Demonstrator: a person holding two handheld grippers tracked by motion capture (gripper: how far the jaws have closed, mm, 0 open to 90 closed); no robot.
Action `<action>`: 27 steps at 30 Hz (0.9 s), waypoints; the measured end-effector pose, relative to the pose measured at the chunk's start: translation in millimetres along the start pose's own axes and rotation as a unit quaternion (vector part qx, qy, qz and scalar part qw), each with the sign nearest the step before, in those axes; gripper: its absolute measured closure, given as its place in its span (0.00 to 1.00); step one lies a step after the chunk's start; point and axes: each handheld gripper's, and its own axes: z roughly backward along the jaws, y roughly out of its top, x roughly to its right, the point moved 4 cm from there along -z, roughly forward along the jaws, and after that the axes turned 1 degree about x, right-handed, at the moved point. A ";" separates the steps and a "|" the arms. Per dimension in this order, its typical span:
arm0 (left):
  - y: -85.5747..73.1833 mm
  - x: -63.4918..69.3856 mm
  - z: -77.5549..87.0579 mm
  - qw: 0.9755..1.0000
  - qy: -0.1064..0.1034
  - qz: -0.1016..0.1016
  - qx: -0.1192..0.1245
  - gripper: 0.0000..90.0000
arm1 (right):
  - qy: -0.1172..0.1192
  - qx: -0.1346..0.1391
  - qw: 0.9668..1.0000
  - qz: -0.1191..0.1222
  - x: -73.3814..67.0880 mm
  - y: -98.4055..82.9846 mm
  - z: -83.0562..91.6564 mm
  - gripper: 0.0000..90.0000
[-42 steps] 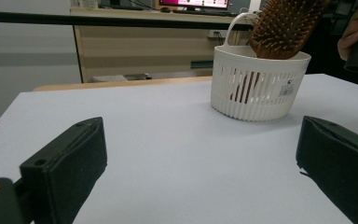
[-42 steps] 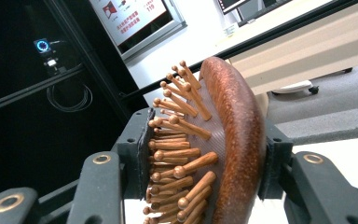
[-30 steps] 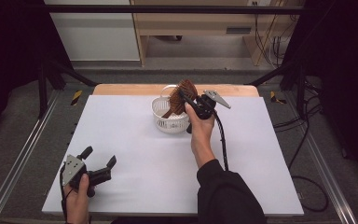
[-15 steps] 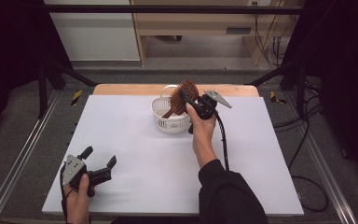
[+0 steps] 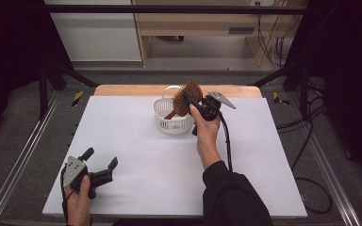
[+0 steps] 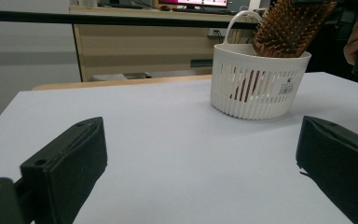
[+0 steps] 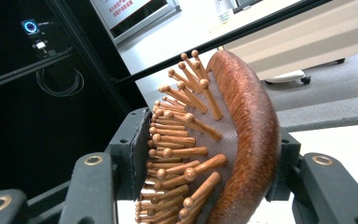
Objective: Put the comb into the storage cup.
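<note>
The right gripper [image 5: 192, 100], jaws just easing apart around the wooden hairbrush [image 5: 186, 98] head, stands it handle-down in the white basket [image 5: 173, 121] for support, while the left gripper [image 5: 100, 164] rests open, well apart.

Right gripper [image 5: 191, 100] jaws just eased slightly wider, wooden hairbrush [image 5: 185, 99] between them above far white basket [image 5: 173, 120].
</note>
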 end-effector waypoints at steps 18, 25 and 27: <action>-0.4 0.0 -0.3 1.000 0.000 0.000 -0.002 0.02 | -0.012 -0.010 1.000 -0.001 11.7 -1.3 2.2 0.46; -0.5 0.0 -0.3 1.000 0.000 0.000 -0.002 0.02 | -0.018 -0.011 1.000 -0.005 18.2 -2.6 3.3 0.45; -0.5 0.2 -0.5 1.000 0.000 0.000 -0.002 0.02 | -0.020 -0.013 1.000 -0.009 19.4 -2.9 3.9 0.44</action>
